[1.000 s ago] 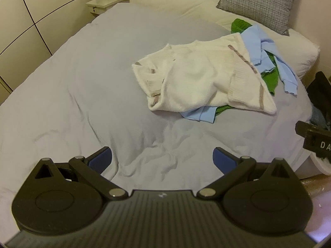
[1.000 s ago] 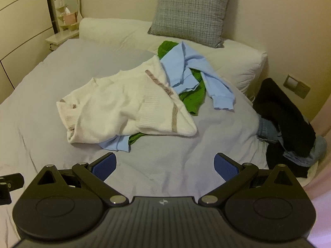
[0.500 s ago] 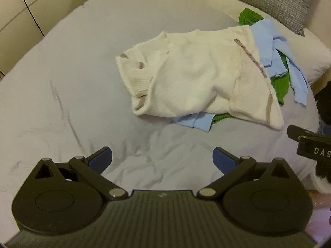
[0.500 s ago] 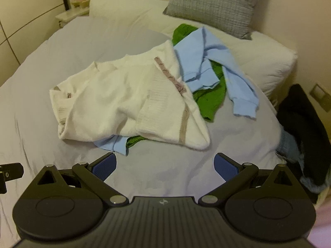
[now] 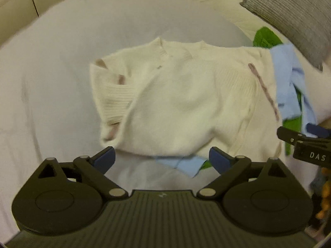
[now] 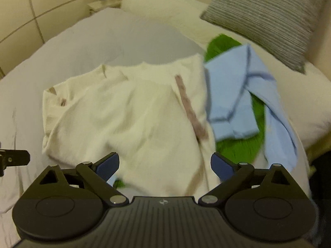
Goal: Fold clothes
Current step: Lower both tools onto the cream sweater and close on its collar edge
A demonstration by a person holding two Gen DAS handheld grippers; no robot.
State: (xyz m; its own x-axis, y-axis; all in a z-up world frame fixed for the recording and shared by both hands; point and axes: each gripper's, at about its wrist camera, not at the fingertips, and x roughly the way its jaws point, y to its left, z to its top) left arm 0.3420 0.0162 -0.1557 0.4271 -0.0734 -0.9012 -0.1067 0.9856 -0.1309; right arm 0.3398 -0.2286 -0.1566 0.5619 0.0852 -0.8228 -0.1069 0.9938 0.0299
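Observation:
A crumpled cream knit sweater (image 5: 178, 103) with beige stripes lies on the grey bed (image 5: 72, 47), on top of a light blue garment (image 6: 233, 95) and a green one (image 6: 240, 144). My left gripper (image 5: 161, 159) is open and empty, just above the sweater's near edge. My right gripper (image 6: 164, 166) is open and empty over the sweater's near right corner (image 6: 157, 124). The right gripper also shows at the right edge of the left wrist view (image 5: 306, 140).
A grey checked cushion (image 6: 269, 18) and white pillows (image 6: 306, 95) lie at the head of the bed. Dark clothes hang off the right side. A wardrobe wall (image 6: 22, 16) and a bedside shelf (image 6: 103, 4) stand on the left.
Both grippers have moved forward and down toward the clothes pile, so the cream sweater now fills each view. Both stay open. The clothes have not moved.

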